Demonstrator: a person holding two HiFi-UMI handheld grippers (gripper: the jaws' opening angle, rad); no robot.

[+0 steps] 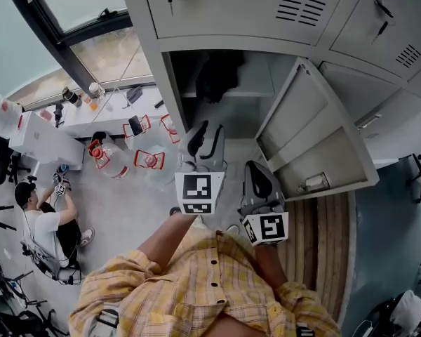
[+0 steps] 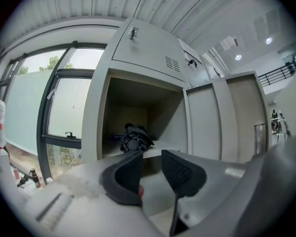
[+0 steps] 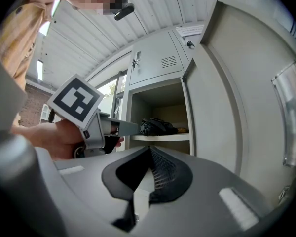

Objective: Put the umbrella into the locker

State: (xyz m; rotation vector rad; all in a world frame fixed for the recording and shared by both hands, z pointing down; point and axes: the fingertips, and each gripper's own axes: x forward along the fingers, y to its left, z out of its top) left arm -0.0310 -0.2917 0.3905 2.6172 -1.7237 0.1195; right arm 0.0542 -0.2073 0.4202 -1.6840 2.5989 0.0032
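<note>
The left gripper [image 2: 152, 157] stands slightly parted, empty. Mid-frame, the black folded fabric umbrella [image 2: 135, 137] lies on the shelf inside the grey metal locker [image 2: 95, 122]. It looks light and soft, best pinched round its bundled middle. The right gripper [image 3: 149, 151] is pressed together.

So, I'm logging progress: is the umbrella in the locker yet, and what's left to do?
Done: the folded black umbrella lies on the locker's shelf. In hand: nothing. The left gripper is level with the opening, jaws apart and empty, and the right gripper is shut on nothing. Left: the locker door stands open, so probably only shutting it, if that is wanted.
</note>
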